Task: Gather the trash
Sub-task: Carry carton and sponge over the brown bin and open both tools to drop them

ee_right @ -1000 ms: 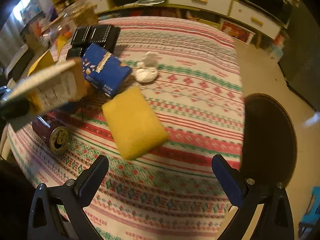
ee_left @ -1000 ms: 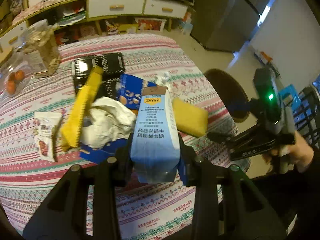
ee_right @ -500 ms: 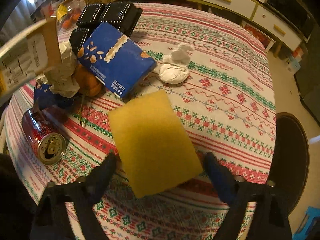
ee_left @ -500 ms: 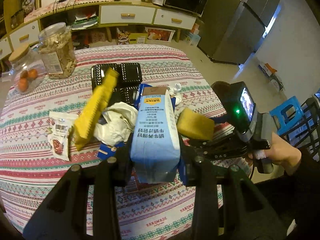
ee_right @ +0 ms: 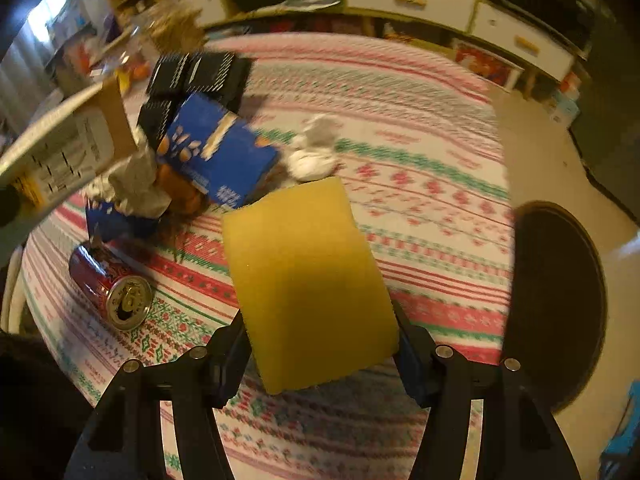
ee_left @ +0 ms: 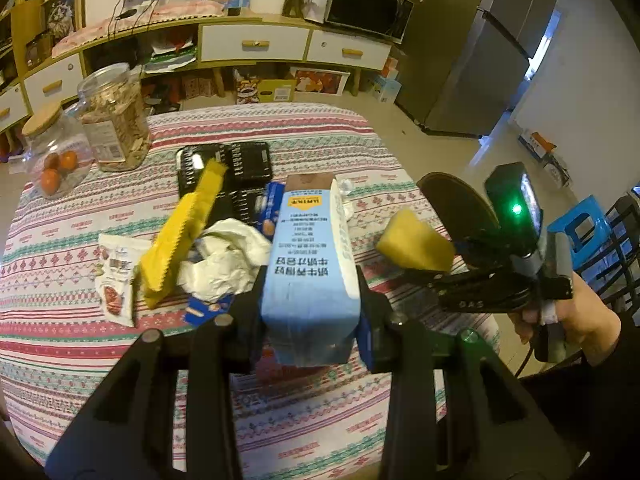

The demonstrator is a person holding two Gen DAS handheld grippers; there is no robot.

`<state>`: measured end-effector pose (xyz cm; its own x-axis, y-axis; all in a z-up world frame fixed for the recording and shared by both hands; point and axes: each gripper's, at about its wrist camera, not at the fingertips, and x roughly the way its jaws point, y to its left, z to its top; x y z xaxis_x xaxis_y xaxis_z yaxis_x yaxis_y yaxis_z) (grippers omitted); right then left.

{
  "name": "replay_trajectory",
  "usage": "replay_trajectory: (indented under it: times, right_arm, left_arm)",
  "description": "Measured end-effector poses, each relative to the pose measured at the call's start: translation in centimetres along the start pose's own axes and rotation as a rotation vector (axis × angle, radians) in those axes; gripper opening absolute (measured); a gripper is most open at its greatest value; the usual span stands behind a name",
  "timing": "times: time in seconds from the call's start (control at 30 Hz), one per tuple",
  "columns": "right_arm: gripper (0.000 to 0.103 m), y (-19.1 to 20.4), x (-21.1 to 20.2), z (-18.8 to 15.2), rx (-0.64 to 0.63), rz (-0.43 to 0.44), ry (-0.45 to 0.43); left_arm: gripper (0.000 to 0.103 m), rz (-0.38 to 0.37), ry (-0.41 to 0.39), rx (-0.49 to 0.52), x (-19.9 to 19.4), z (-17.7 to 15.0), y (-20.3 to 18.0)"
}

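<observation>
We see the right claw [ee_right: 320,344] closing on a yellow sponge [ee_right: 308,280] held between its fingers above the table [ee_right: 420,168]; the left claw [ee_left: 310,312] grips a blue carton [ee_left: 310,264].

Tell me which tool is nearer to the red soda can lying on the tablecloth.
Probably left. The left tool, shut on the milk carton, hangs over the can. The right tool, closing on the yellow sponge, is off to the side.

Each camera sits just behind its own fingers and looks down, close, at the bench [ee_left: 72,344]. Both see the trash pile and the yellow sponge [ee_right: 308,280].
</observation>
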<state>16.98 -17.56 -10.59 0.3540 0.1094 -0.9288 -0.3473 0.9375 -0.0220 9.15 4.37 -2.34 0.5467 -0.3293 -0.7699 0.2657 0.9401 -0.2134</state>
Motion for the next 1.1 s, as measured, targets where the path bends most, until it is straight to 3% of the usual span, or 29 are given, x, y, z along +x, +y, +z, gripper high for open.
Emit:
replay_trajectory:
  times: [0.37, 0.83, 1.1]
  right_arm:
    - [0.064, -9.3, -5.8, -5.4, 0.230, -0.062, -0.072]
    - [0.064, -18.5, -7.9, -10.7, 0.432, -0.143, -0.079]
    - [0.064, -22.2, -8.4, -13.6, 0.517, -0.158, -0.067]
  left_arm:
    - [0.039, -0.112, 0.022, 0.086, 3.9, 1.7, -7.9]
    - [0.039, -0.231, 0.123, 0.213, 13.6, 3.2, -19.0]
    - [0.039, -0.206, 0.154, 0.226, 18.5, 3.7, -21.5]
